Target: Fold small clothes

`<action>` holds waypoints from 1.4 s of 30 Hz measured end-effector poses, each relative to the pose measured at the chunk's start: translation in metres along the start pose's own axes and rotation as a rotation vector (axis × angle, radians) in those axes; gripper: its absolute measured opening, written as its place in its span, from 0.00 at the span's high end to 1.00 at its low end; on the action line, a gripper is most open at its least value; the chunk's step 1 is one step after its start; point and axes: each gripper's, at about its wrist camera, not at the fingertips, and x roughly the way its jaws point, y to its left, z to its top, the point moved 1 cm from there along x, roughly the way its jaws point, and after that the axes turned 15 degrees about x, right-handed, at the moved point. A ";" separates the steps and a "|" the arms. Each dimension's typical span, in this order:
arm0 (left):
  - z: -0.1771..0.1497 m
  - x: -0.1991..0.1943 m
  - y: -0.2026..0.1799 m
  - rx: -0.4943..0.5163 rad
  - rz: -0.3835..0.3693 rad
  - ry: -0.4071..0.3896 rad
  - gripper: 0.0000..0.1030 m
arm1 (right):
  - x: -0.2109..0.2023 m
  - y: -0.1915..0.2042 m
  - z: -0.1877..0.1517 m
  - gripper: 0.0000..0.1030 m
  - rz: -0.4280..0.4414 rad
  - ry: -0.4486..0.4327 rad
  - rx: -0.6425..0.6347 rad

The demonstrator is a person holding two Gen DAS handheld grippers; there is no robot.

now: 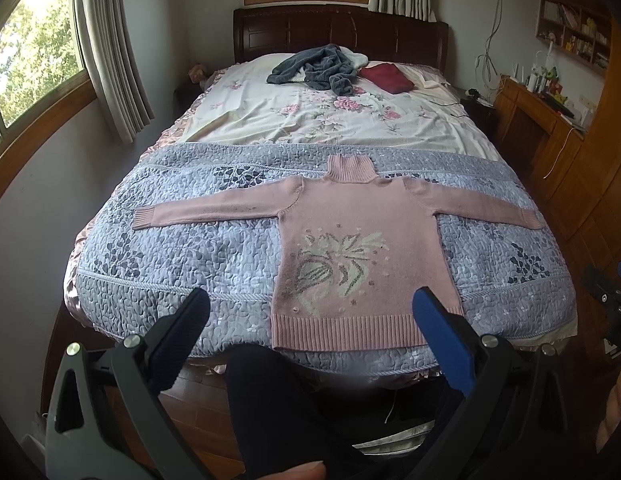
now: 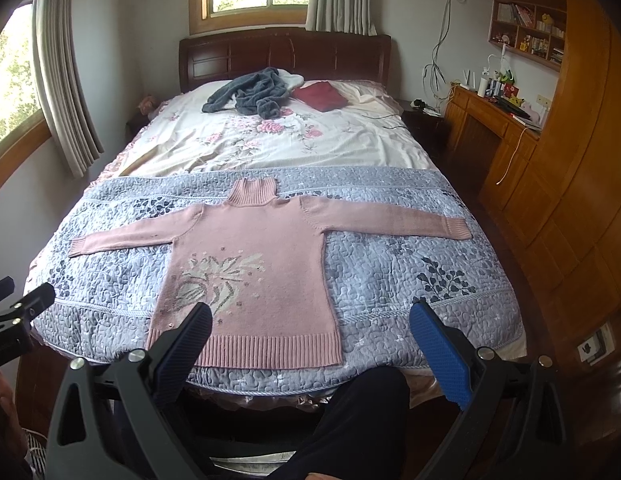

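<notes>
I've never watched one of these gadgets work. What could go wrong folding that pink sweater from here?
The pink sweater has its hem at the bed's near edge, so a tug could slide it off the quilt. Its sleeves spread wide, so a lifted one may droop or twist. The open left gripper and right gripper might pinch quilt too.

Pink turtleneck sweater (image 1: 362,220), cream-grey knitted floral motif on front, frame centre. Quilt (image 1: 190,248) blue-grey, pebbled stitching, dark leaf sprigs. Sheet (image 1: 310,116) cream, pink roses, upper centre. Grey garment (image 1: 314,66), maroon cloth (image 1: 386,77) beside headboard (image 1: 338,28), dark red-brown.
</notes>
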 end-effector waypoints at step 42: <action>0.009 -0.010 0.010 -0.010 0.014 -0.010 0.03 | 0.000 0.005 0.006 0.04 0.012 0.006 -0.009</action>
